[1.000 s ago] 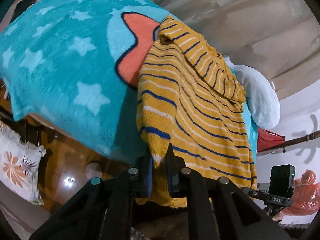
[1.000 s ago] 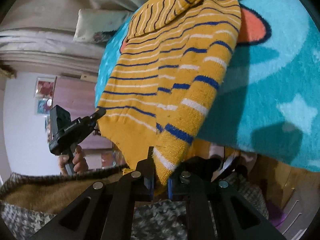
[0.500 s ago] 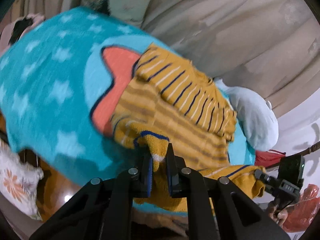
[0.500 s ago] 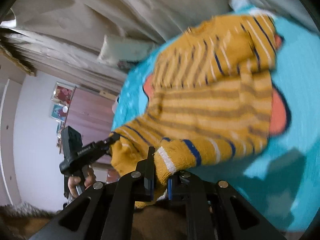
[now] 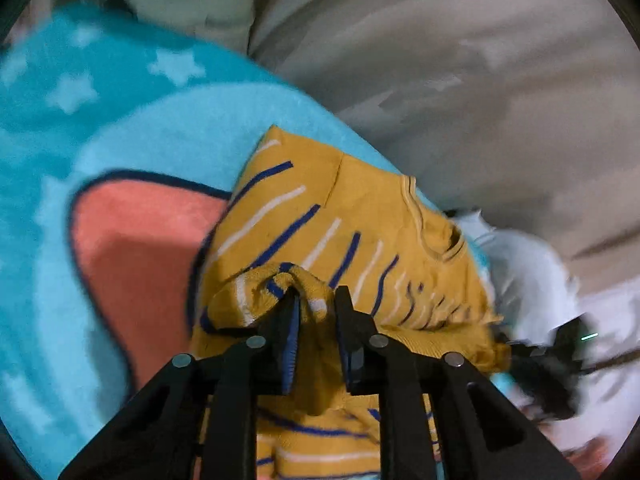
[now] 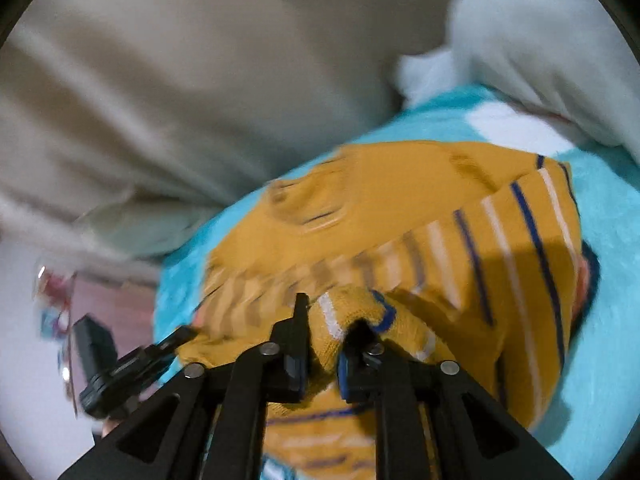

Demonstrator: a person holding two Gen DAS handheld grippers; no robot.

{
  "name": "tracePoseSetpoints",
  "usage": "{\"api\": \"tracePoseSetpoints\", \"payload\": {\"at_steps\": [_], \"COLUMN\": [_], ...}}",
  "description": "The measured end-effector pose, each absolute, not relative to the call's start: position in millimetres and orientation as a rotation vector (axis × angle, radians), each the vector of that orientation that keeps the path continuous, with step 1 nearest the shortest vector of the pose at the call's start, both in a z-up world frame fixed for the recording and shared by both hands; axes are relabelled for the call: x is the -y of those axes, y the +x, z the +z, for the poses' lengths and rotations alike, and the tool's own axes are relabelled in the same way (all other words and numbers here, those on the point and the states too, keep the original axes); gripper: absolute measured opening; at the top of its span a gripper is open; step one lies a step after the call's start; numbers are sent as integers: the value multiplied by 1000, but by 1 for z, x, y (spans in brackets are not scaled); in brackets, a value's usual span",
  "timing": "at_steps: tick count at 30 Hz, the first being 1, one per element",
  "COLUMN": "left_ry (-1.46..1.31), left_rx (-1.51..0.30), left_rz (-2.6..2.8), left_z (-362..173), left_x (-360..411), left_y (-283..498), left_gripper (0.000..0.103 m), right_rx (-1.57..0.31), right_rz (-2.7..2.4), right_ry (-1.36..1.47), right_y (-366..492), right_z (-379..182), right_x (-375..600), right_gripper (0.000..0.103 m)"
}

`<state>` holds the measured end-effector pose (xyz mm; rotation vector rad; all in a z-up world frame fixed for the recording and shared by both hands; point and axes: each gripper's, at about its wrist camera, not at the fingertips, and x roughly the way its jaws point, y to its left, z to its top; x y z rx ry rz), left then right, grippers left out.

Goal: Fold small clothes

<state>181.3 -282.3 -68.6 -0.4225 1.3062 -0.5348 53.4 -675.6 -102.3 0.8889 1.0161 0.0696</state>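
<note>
A mustard-yellow sweater [image 5: 360,216] with blue and white stripes lies on a teal star-patterned blanket [image 5: 120,120], its neck opening toward the far side. My left gripper [image 5: 316,300] has a bunched striped edge of it between its fingers, low over the sweater's body, and its jaws are opening. In the right wrist view the sweater [image 6: 400,192] lies doubled over on the blanket [image 6: 600,360]. My right gripper [image 6: 324,312] still holds another striped edge, jaws opening too. Each gripper shows at the other view's edge: the right one [image 5: 552,352], the left one [image 6: 120,364].
A white pillow [image 5: 528,264] lies just beyond the sweater's far end, also in the right wrist view [image 6: 540,40]. Beige draped cloth [image 5: 440,60] fills the background behind the bed. An orange shape [image 5: 140,248] is printed on the blanket left of the sweater.
Both grippers swept the sweater's lower edge forward over its body toward the neck, folding it in half. The fingers now stand slightly wider apart on the fabric.
</note>
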Motion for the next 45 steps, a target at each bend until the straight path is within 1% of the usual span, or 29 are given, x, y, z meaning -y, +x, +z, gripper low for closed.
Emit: {"api": "tracePoseSetpoints", "payload": {"at_steps": [2, 3, 4, 6, 7, 10, 11, 12, 13, 15, 17, 20, 22, 26, 27, 29, 32, 37, 38, 40, 41, 42, 43, 44, 45], "left_ry": [-494, -498, -490, -493, -495, -426, -372, -328, -283, -200, -124, -54, -61, -91, -75, -19, 49, 130, 138, 102, 71, 58, 51, 50, 48], "left_rx": [-1298, -1279, -1258, -1222, -1214, -1188, -1175, -1167, -1163, -1160, -1161, -1170, -1181, -1185, -1185, -1188, -1175, -1124, -1112, -1098, -1091, -1083, -1061, -1040, -1023], "left_rz": [-559, -566, -569, -578, -577, -543, -524, -509, -494, -475, -461, -433, -410, -406, -414, -434, -410, -298, -256, -243, -243, -236, -212, -188, -164], "left_z": [-69, -66, -61, -51, -48, -42, -42, -43, -45, -53, -63, -78, -86, -92, -93, -92, -87, -71, -66, -56, -48, -42, -34, -28, -24], "left_x": [275, 274, 271, 265, 263, 255, 253, 253, 252, 253, 255, 255, 248, 239, 240, 245, 246, 238, 231, 219, 211, 205, 197, 191, 185], "left_y": [191, 193, 195, 197, 197, 186, 179, 173, 167, 152, 135, 117, 111, 102, 101, 97, 96, 108, 106, 100, 92, 86, 76, 68, 62], "left_gripper": [25, 32, 35, 44, 45, 46, 48, 49, 49, 49, 49, 49, 49, 49, 42, 18, 11, 11, 11, 13, 21, 33, 39, 47, 50], "right_rx": [-1038, -1042, -1039, -1020, -1006, -982, -974, -963, -954, -942, -918, -878, -861, -977, -1016, -1074, -1118, -1200, -1194, -1171, -1145, -1126, -1102, -1078, -1064], "right_rz": [19, 8, 0, 4, 14, 21, 16, 8, 8, -5, -51, -79, -40, 85, 103, 98, 55, -146, -179, -194, -177, -164, -141, -97, -53], "right_ry": [958, 997, 1048, 1104, 1127, 1142, 1137, 1131, 1124, 1093, 1037, 974, 929, 769, 718, 633, 537, 298, 291, 343, 352, 342, 325, 317, 319], "right_y": [66, 69, 72, 71, 71, 73, 73, 72, 72, 73, 68, 59, 52, 51, 51, 54, 54, 58, 55, 44, 37, 31, 27, 25, 24], "right_z": [-123, -130, -137, -141, -142, -136, -133, -128, -123, -113, -100, -80, -69, -74, -78, -87, -95, -113, -113, -104, -94, -86, -75, -63, -56], "right_x": [687, 692, 697, 701, 703, 707, 712, 715, 717, 722, 728, 728, 716, 659, 643, 621, 610, 627, 634, 646, 646, 646, 638, 626, 614], "right_gripper": [15, 16, 18, 27, 30, 34, 39, 43, 44, 53, 56, 56, 56, 56, 56, 56, 56, 55, 54, 55, 56, 56, 56, 56, 56]}}
